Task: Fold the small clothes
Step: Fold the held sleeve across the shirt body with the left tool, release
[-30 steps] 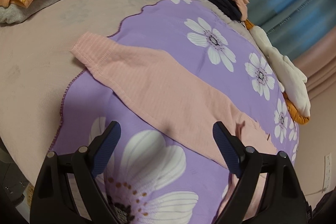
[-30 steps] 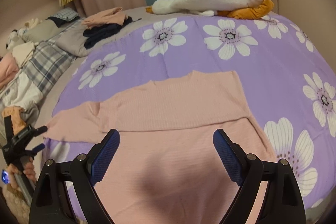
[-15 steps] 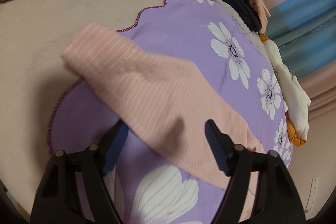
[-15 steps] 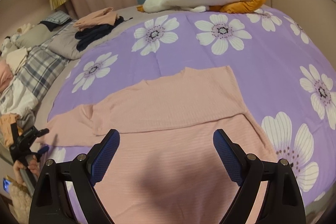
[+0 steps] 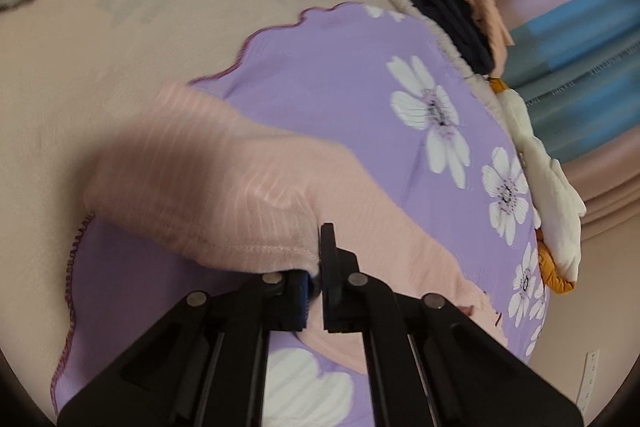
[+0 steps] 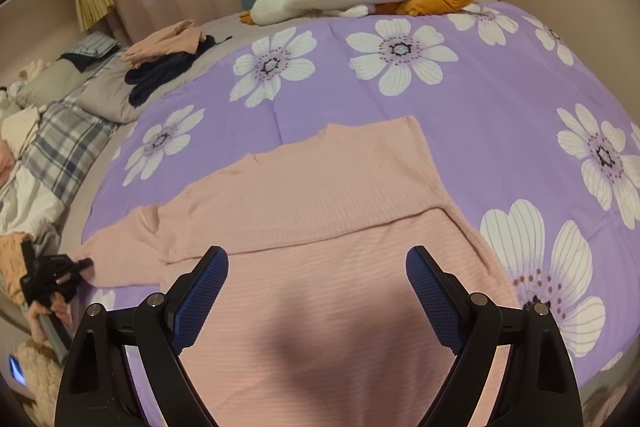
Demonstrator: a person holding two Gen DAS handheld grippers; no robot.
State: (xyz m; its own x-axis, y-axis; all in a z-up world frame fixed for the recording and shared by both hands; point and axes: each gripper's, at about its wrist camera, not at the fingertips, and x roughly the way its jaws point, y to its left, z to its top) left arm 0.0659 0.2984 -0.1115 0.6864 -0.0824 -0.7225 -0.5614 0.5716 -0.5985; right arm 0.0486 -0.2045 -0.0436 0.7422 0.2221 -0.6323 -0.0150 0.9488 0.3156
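Your left gripper (image 5: 316, 279) has just pinched the sleeve of the pink top (image 6: 320, 195) lying on the purple flower sheet (image 6: 480, 115) (right gripper (image 6: 316, 291) spread wide above it), so pull gently or the thin hem may slip out.

The left wrist view looks steeply down, close over the pink top's sleeve (image 5: 224, 195). The right wrist view looks down across the bedspread (image 6: 480, 99). Both share top and bedspread.
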